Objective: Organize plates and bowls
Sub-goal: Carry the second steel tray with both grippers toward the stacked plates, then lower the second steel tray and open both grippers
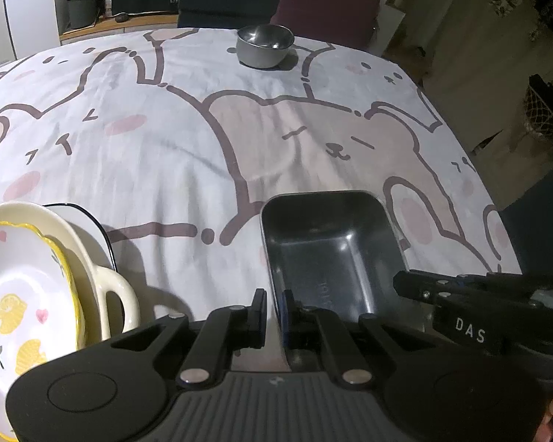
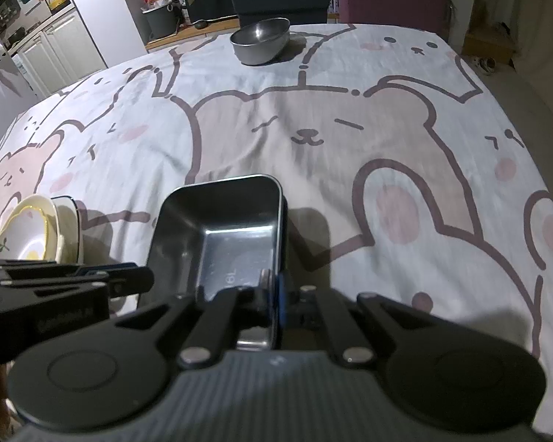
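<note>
A rectangular steel tray [image 1: 328, 254] is held above the table's near side by both grippers. My left gripper [image 1: 274, 311] is shut on its left wall. My right gripper [image 2: 272, 294] is shut on its right wall [image 2: 281, 235]; the right gripper also shows in the left wrist view [image 1: 442, 291]. A stack of plates sits at the near left: a lemon-patterned plate [image 1: 22, 294] in a cream handled dish [image 1: 107, 287] on a blue-rimmed plate [image 1: 88, 217]. A round steel bowl [image 1: 264, 45] stands at the table's far side, also in the right wrist view [image 2: 260, 39].
The table is covered by a bear-and-rabbit cloth [image 1: 166, 154]. Chairs [image 1: 328, 7] stand behind the far edge. A dark bin [image 1: 82, 9] and cabinets [image 2: 55, 48] are at the back left. The table's right edge [image 1: 497, 199] drops to the floor.
</note>
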Tool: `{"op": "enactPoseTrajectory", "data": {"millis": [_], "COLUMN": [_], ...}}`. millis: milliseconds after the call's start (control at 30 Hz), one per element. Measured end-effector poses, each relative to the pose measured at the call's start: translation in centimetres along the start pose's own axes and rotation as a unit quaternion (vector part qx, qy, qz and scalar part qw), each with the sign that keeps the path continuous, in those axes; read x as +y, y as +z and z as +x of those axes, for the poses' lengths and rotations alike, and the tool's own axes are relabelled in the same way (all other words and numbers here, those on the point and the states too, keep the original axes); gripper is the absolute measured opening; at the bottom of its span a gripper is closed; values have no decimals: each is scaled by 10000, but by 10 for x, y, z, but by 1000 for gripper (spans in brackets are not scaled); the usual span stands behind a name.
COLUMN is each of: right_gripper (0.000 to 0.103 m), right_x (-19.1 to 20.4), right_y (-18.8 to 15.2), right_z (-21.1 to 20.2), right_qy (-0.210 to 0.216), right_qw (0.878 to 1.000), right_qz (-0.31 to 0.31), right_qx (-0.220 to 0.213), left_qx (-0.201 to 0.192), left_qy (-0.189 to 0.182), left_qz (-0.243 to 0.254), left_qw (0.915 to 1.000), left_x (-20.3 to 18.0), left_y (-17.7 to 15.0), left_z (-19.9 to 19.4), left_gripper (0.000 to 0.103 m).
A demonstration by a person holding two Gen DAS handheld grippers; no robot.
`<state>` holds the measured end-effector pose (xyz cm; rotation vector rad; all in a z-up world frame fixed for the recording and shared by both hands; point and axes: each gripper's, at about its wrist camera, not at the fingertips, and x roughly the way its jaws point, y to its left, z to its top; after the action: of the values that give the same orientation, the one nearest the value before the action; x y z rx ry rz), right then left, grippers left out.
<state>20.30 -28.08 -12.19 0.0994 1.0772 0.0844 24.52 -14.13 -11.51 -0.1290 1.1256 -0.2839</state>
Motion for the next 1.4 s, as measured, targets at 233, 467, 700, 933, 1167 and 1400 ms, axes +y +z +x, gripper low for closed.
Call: {"op": "enactPoseTrajectory", "data": {"millis": [233,467,700,933,1167,1400], "right_gripper": [4,4,5,9,10,25], "right_x": [-2,-3,-3,-4,-2,-5], "right_y": [-1,0,0,-1,-4,-10], "right_z": [2,4,5,2,-6,-17], "right_qy": [-57,-37,-13,44,130,128], "right_qw": [10000,9999,9999,9999,9999,9999], "right_qz": [26,62,51,68,22,4], "right_qx": [53,103,118,70,-1,-102], "left_qx": [53,80,105,131,76,-4], "left_qy": [-30,-30,-48,-113,-186,-185], "left_qz": [36,42,60,47,105,121], "left_qw": [10000,10000,9999,9998,9997,9998], "left_x": [-3,-2,-3,-2,-6,-5], "left_y": [0,0,-1,-4,-6,-10], "left_z": [3,5,6,2,-6,-16], "left_gripper": [7,7,7,11,26,44]}}
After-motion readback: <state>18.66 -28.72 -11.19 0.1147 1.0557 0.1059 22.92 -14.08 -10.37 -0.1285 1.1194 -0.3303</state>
